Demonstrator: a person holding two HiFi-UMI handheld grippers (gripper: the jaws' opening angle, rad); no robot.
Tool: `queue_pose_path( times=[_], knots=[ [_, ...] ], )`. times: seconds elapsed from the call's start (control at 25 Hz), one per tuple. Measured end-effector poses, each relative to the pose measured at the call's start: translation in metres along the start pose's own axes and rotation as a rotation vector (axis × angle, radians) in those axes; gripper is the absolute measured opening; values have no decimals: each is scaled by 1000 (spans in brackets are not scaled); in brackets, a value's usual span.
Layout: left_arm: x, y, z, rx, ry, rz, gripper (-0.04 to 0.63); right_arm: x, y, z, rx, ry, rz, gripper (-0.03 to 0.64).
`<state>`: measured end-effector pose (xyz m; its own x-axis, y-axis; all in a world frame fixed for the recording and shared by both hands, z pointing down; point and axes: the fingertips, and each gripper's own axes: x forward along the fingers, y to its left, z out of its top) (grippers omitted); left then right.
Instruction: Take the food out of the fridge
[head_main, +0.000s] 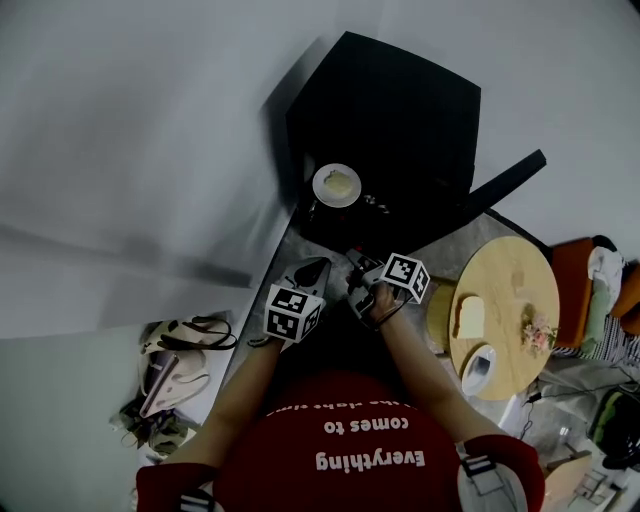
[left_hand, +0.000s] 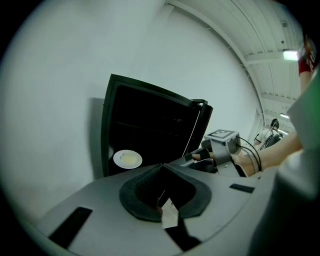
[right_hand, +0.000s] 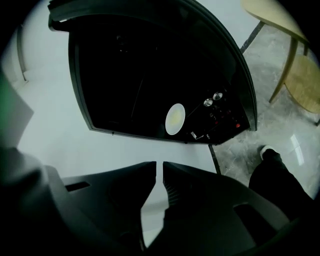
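The black fridge (head_main: 400, 120) (left_hand: 150, 120) (right_hand: 135, 75) stands open in front of me. Inside, on a low shelf, sits a white plate (head_main: 337, 184) (left_hand: 127, 159) (right_hand: 175, 118) with pale yellow food on it. My left gripper (head_main: 312, 268) (left_hand: 161, 166) is shut and empty, short of the fridge opening, with the plate ahead and to its left. Beside it my right gripper (head_main: 358, 264) (right_hand: 158, 165) also points at the opening; its jaws stand a narrow slit apart with nothing between them. The left gripper view also shows the right gripper (left_hand: 200, 159).
The fridge door (head_main: 505, 180) swings out to the right, with small cans and jars (right_hand: 212, 100) in its rack. A round wooden table (head_main: 520, 270) (right_hand: 280, 20) stands at the right with a few items on it. Bags (head_main: 175, 370) lie on the floor at the left.
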<state>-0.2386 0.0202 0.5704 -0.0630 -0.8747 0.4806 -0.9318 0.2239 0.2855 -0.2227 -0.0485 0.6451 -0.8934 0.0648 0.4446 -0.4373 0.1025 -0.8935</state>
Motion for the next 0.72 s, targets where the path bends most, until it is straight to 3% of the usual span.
queue_pose_path(
  times=[0.48, 0.72],
  knots=[
    [15, 43, -3, -99, 11, 41, 0, 101, -38, 49, 88, 0, -109, 123],
    [23, 64, -11, -135, 36, 64, 0, 142, -65, 68, 273, -43, -127, 164]
  ],
)
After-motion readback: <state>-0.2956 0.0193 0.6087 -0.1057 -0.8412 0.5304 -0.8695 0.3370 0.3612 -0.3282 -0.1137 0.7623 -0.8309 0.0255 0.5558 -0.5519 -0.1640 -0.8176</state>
